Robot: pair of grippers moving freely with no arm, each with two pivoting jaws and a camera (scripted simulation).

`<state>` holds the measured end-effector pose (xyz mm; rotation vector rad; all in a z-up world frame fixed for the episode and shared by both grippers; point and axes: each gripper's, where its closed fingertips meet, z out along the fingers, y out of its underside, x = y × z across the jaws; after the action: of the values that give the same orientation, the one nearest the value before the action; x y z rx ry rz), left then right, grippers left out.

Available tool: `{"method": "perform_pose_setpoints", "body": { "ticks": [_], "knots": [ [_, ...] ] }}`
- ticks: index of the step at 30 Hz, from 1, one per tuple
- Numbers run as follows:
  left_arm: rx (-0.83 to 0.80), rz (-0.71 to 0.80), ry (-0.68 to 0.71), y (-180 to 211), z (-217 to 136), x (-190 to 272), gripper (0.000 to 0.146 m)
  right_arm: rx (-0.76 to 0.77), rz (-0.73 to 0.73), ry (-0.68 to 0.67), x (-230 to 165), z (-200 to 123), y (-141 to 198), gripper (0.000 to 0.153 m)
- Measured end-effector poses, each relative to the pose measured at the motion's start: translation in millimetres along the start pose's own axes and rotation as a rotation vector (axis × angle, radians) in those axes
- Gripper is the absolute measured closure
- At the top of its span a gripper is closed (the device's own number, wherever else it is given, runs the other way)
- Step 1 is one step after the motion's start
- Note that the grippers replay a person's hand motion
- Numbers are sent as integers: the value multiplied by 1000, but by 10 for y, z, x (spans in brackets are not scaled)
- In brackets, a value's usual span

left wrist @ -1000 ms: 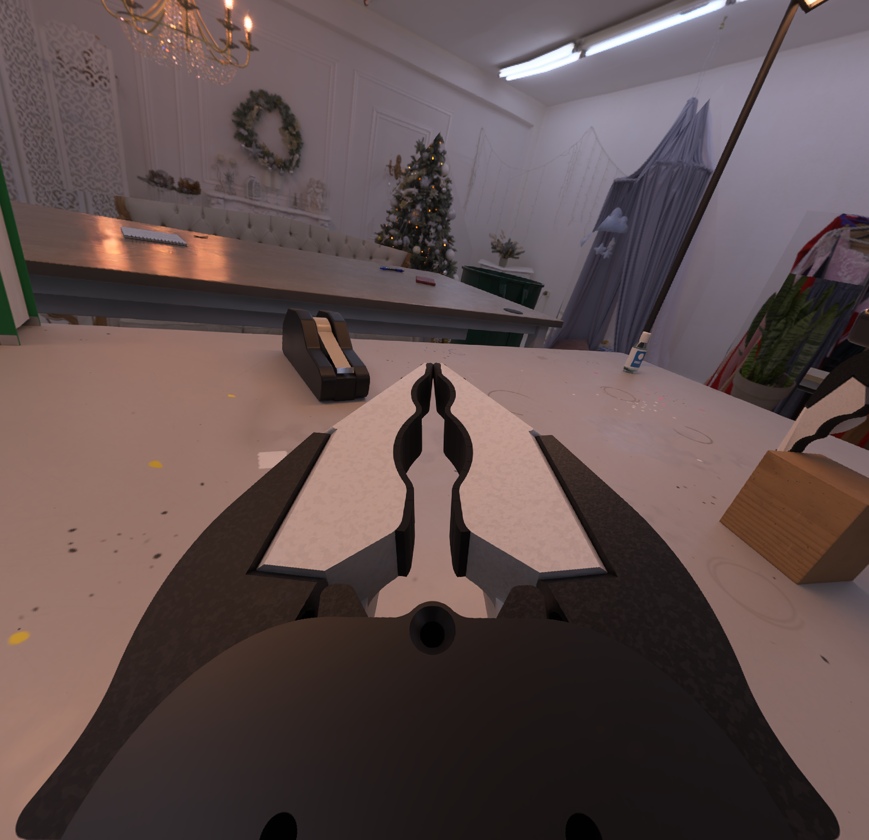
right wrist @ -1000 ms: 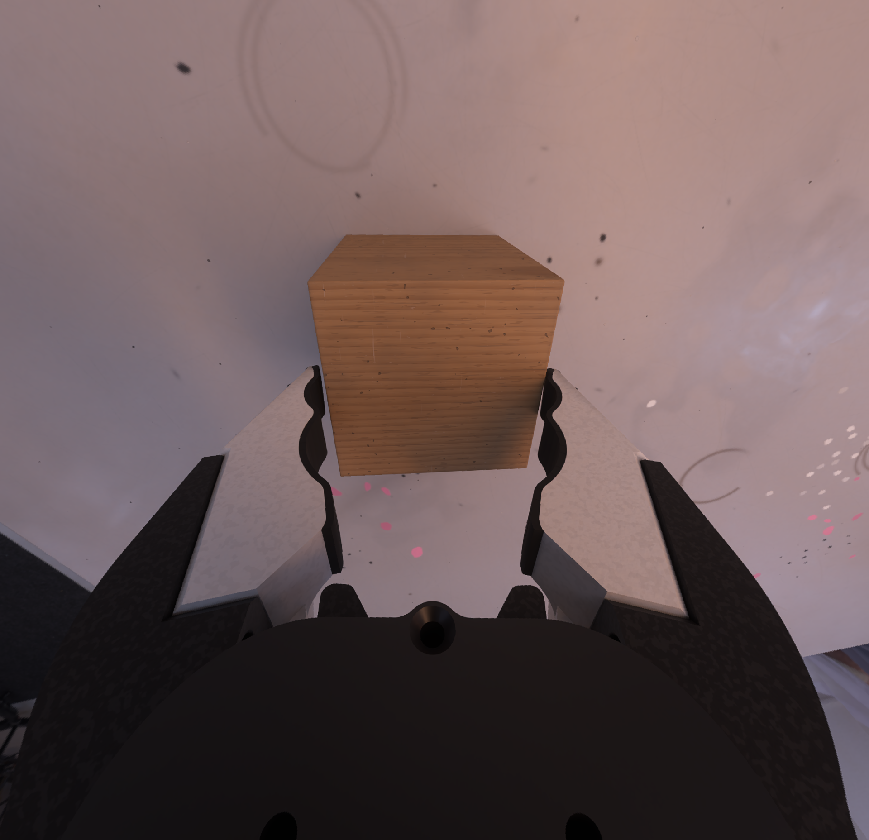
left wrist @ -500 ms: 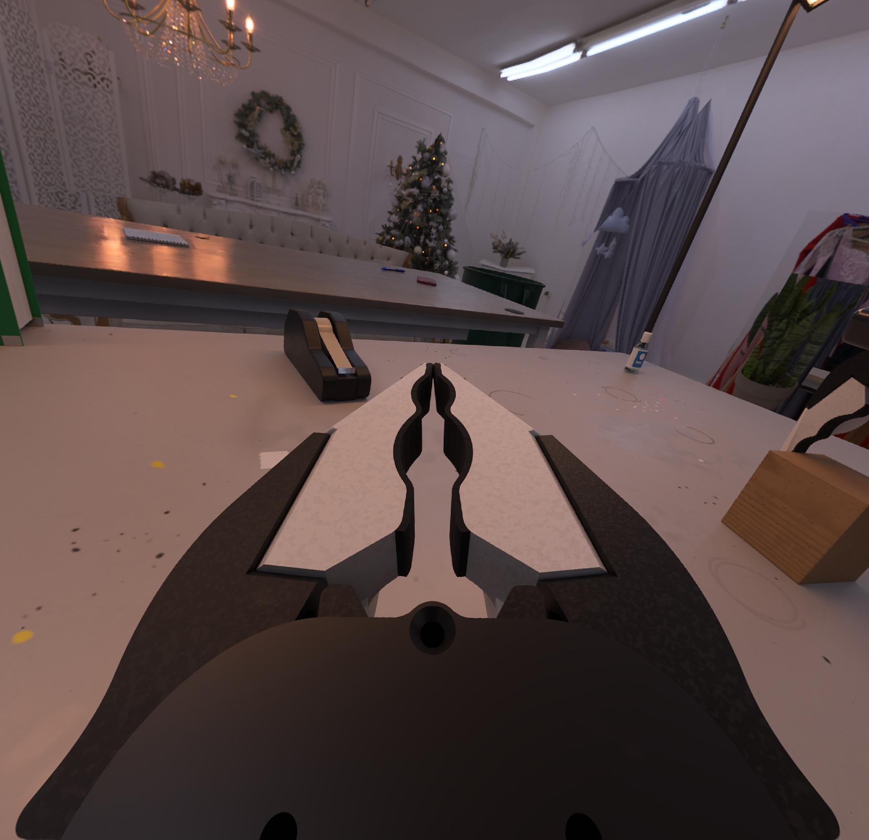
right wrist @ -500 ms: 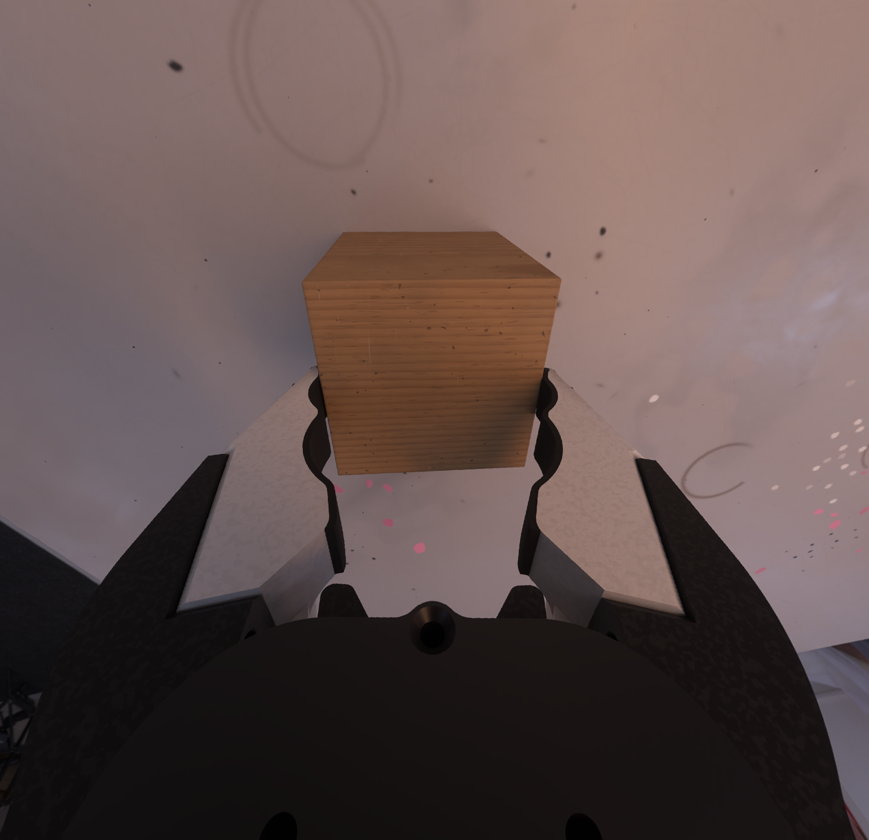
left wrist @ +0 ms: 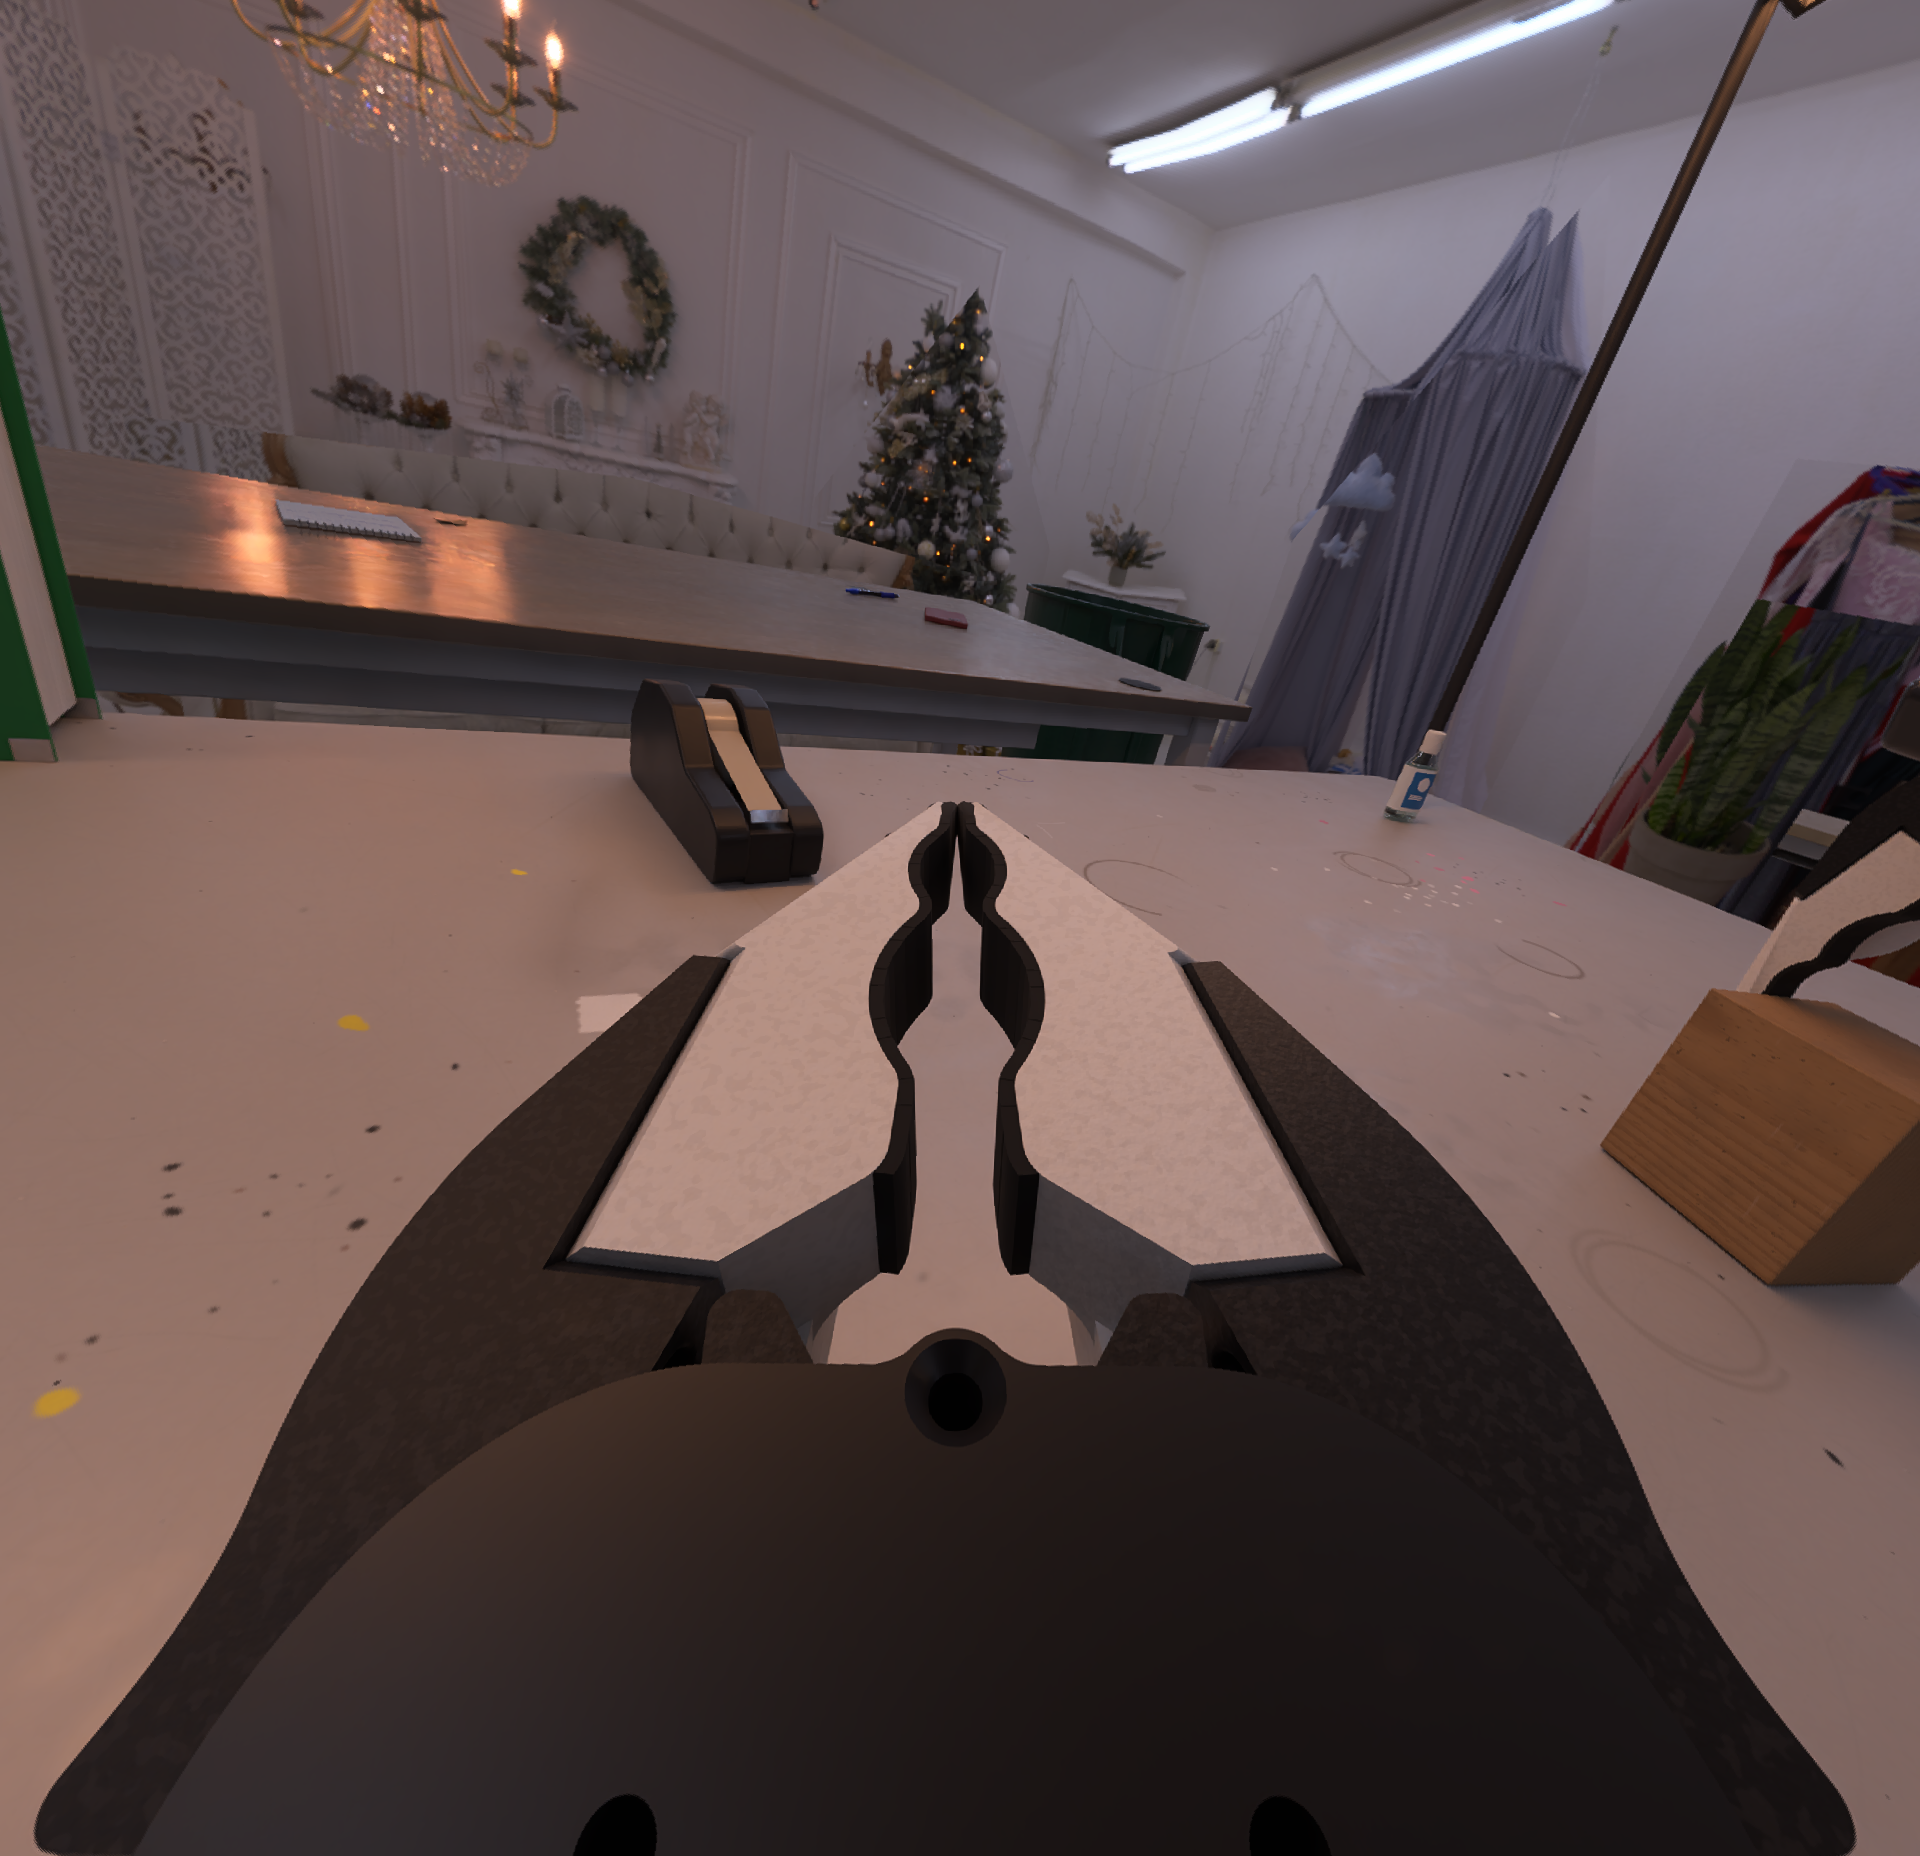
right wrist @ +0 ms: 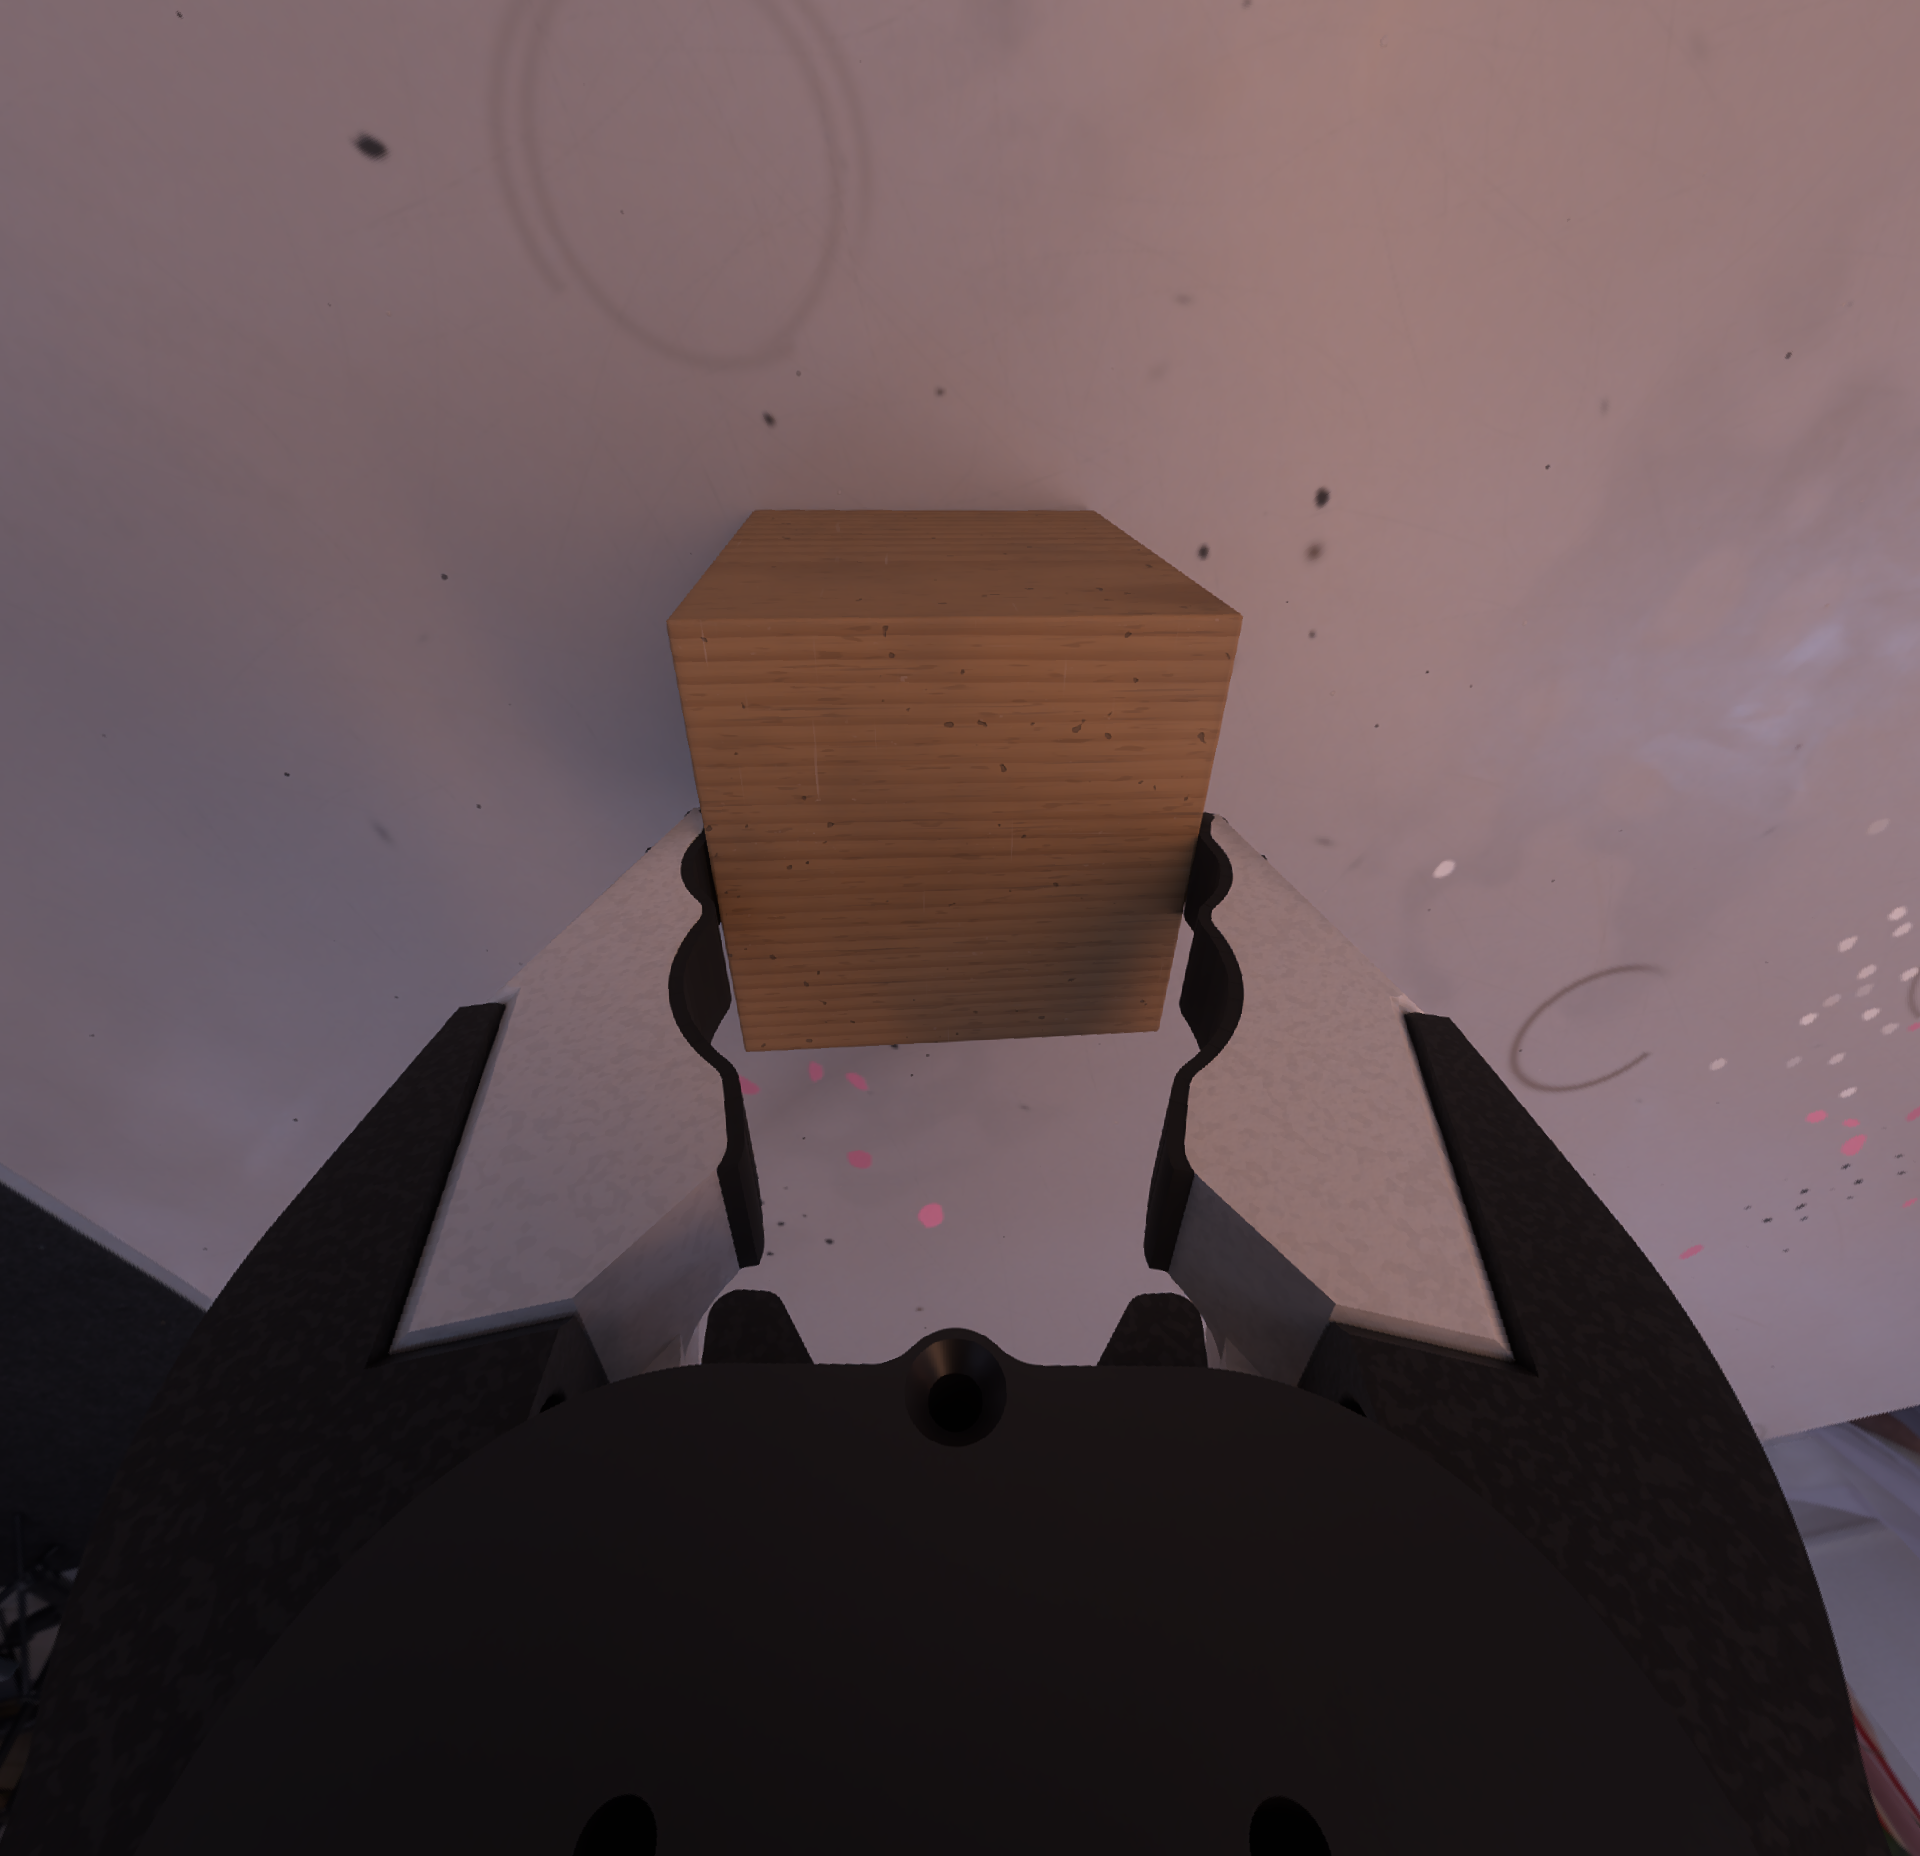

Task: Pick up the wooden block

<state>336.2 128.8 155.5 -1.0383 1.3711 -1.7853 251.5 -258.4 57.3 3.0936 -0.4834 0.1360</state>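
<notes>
The wooden block [right wrist: 951,798] is a light brown cube standing on the pale, speckled table [right wrist: 416,559]. My right gripper [right wrist: 951,840] points down at it, with its fingertips pressed on the block's left and right sides near the top. The block also shows at the right edge of the left wrist view [left wrist: 1766,1131], resting on the table with the right gripper's fingers [left wrist: 1829,923] over it. My left gripper [left wrist: 956,809] is shut and empty, low over the table and well left of the block.
A black tape dispenser [left wrist: 727,798] stands on the table ahead of the left gripper. A small bottle [left wrist: 1415,783] stands near the far right edge. A long wooden table [left wrist: 520,580] lies beyond.
My right gripper's fingers closed in slightly onto the block's sides. The block and the left gripper have barely moved.
</notes>
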Motion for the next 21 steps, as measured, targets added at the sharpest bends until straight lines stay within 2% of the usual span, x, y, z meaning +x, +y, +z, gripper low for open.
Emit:
{"method": "perform_pose_setpoints", "body": {
  "ticks": [21],
  "knots": [
    [-16,9,2,44,25,6,146,50,16,27,-7,-20,28,63]
  ]
}}
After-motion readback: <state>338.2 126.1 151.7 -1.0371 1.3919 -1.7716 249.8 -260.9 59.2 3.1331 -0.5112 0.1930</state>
